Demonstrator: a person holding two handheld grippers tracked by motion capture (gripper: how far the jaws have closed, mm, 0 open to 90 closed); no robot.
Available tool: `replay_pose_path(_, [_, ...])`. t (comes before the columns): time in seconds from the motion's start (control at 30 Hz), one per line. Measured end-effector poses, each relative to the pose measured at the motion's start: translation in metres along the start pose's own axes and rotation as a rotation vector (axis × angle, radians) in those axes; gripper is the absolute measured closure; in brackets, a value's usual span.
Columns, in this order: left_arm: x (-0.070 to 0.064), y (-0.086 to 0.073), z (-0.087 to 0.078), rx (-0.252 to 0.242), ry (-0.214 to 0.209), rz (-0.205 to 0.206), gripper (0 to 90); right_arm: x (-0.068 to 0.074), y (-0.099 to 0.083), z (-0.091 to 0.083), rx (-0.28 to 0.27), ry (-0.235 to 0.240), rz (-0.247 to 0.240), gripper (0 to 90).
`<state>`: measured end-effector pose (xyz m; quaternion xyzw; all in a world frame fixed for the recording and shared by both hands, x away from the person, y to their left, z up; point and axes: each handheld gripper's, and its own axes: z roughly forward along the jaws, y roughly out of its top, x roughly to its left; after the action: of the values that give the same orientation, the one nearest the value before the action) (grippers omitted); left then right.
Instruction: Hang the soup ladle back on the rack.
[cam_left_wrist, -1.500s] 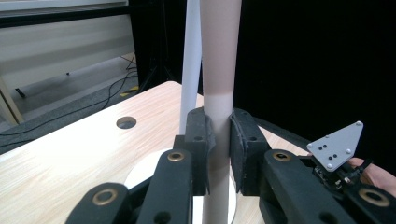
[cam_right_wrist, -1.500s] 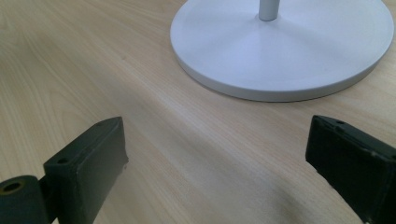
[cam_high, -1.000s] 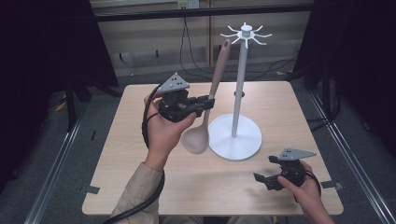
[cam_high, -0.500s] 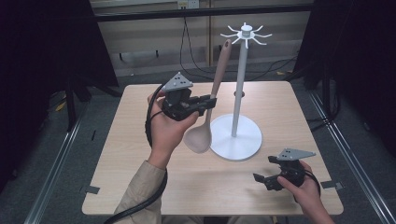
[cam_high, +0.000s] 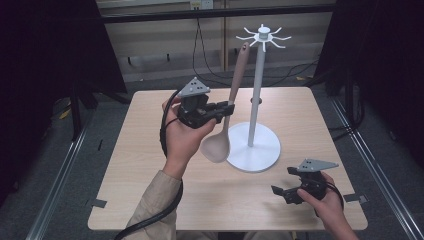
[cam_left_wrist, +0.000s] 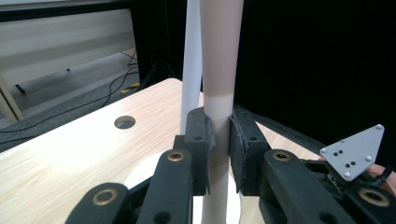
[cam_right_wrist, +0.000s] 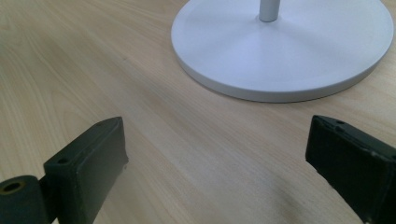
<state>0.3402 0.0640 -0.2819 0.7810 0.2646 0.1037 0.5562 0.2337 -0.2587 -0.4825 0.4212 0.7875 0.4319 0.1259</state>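
Near edge of the table (cam_high: 150, 200): the right gripper (cam_high: 292, 192) rests low by the right corner, jaws spread wide and holding nothing. Mid-table: the left gripper (cam_high: 227, 110) is clamped on the handle of a spoon (cam_high: 225, 130), held upright, bowl down, clear of the top (pickup judged done). Farther back: the white stand (cam_high: 252, 150), its top hooks (cam_high: 262, 37) bare; hanging the spoon remains.

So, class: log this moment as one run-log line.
left gripper: shut on spoon, upright | right gripper: open, empty | stand: hooks bare
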Motion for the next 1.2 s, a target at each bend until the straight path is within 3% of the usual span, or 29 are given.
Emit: replay_pose_path(1.2, [0.004,-0.002,0.033,-0.027,-0.031,-0.032,78.1,0.000,0.001,-0.001,-0.005,0.009,-0.002,5.0])
